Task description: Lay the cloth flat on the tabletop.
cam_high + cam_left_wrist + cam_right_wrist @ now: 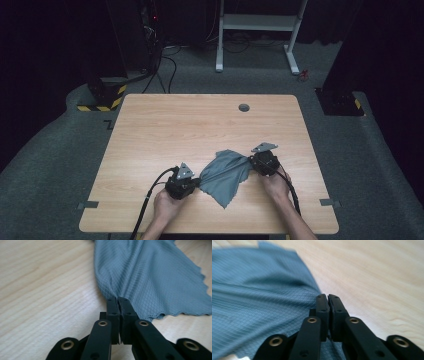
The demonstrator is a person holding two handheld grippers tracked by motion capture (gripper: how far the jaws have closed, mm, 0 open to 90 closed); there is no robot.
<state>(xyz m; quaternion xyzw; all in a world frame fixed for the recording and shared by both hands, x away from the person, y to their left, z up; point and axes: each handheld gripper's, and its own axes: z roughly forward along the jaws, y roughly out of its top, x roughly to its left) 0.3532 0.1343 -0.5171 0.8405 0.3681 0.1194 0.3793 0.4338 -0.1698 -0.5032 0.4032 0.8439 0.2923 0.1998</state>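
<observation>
High view: a grey cloth point(226, 175) lies near the table's point(165, 130) front edge, stretched between both grippers. Left gripper view: the left gripper point(117, 300) pinches the cloth's edge. Right gripper view: the right gripper point(328, 297) looks closed over the cloth; a pinch cannot be told.

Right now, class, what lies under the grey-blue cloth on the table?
Under the grey-blue cloth only the light wooden table shows, bare around its edges. The cloth lies flattish, stretched between the left tongs and the right tongs; whatever small thing might sit beneath stays covered.
</observation>
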